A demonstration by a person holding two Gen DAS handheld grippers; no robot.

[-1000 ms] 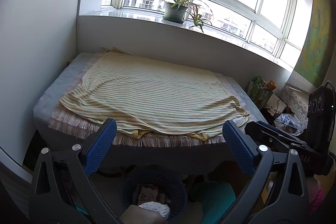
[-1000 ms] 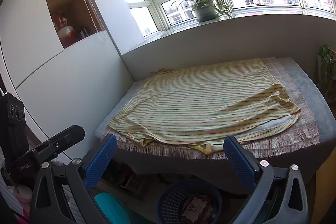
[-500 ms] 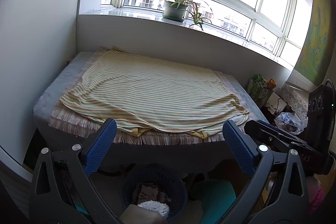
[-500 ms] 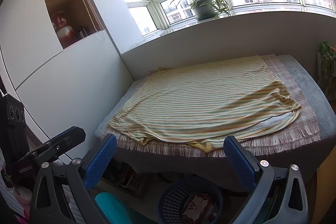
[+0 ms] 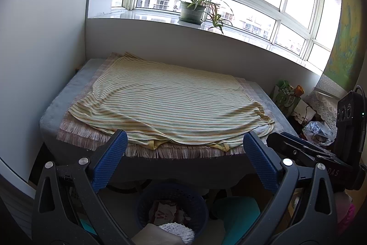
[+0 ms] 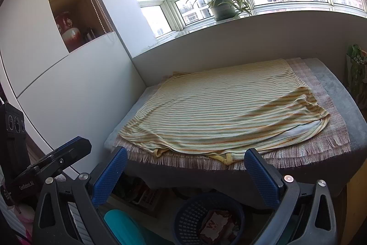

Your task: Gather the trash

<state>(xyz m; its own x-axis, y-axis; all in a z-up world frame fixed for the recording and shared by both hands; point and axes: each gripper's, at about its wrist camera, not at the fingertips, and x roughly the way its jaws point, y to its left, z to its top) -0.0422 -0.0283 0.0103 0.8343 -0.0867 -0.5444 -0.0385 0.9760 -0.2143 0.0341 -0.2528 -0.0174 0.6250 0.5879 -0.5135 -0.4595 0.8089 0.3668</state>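
A dark blue trash basket point(image 5: 170, 199) stands on the floor below the table's front edge, holding a red-and-white wrapper point(image 5: 164, 214) and a white crumpled piece point(image 5: 177, 229). The same basket point(image 6: 190, 212) shows in the right wrist view with the wrapper point(image 6: 213, 225) inside. My left gripper point(image 5: 184, 146) hangs open above the basket, nothing between its blue pads. My right gripper point(image 6: 184, 164) is also open and empty. The other gripper's body shows at the right edge point(image 5: 307, 150) of the left view and at the left edge point(image 6: 52, 164) of the right view.
A yellow striped cloth point(image 5: 169, 102) covers a fringed mat on the grey table point(image 5: 66, 93) under a bay window with a potted plant point(image 5: 193, 8). White cabinet at left point(image 6: 57, 88). A teal seat point(image 5: 236, 210) beside the basket. Clutter and bags at right point(image 5: 286, 95).
Both views have shifted slightly; the table and cloth sit a little lower in frame. Both grippers stay open and hold nothing.
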